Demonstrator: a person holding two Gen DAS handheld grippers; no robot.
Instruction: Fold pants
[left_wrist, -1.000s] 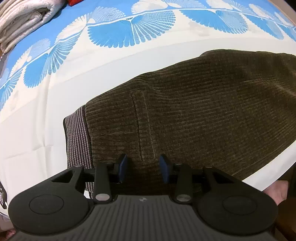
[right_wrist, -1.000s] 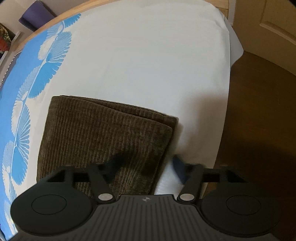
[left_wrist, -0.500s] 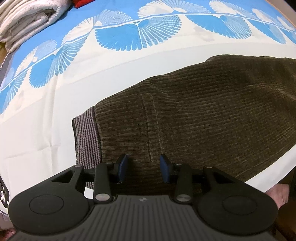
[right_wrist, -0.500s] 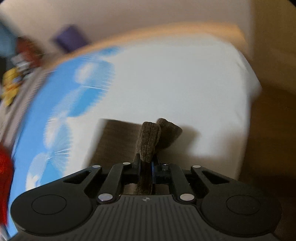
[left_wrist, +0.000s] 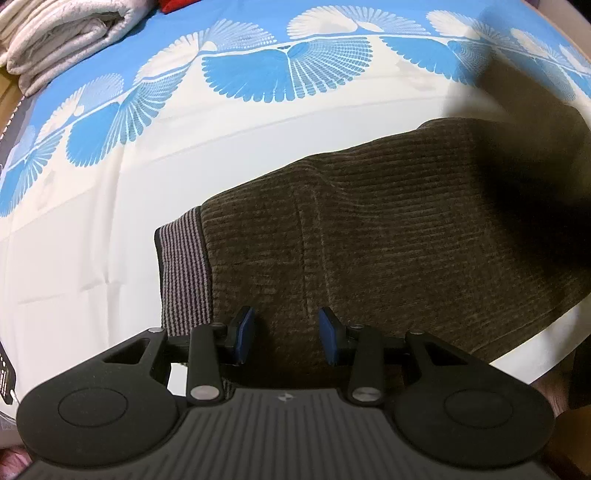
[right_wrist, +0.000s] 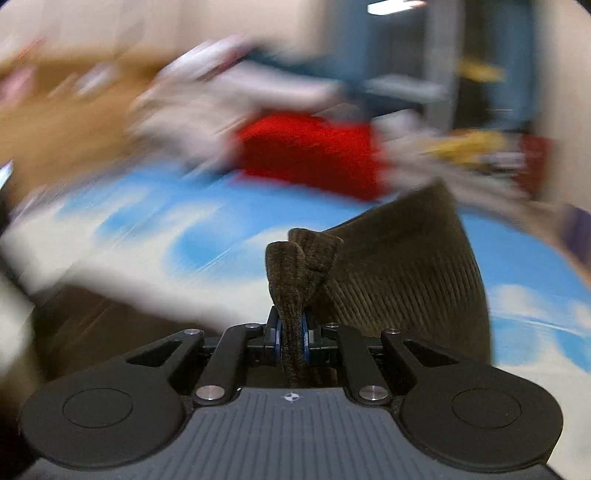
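Brown pants (left_wrist: 388, 236) lying flat on the blue-and-white bedsheet (left_wrist: 110, 221), striped waistband (left_wrist: 183, 273) at the left end. Left gripper (left_wrist: 286, 334) spread apart right over them, pads off the cloth. Right gripper (right_wrist: 291, 332) pinching a bunched fold, lifted above the sheet, jaws just eased slightly.

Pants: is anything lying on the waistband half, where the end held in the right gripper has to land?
Nothing visible. The pants lie bare up to the waistband; only the left gripper hovers there, open. The right gripper is shut on the lifted end.
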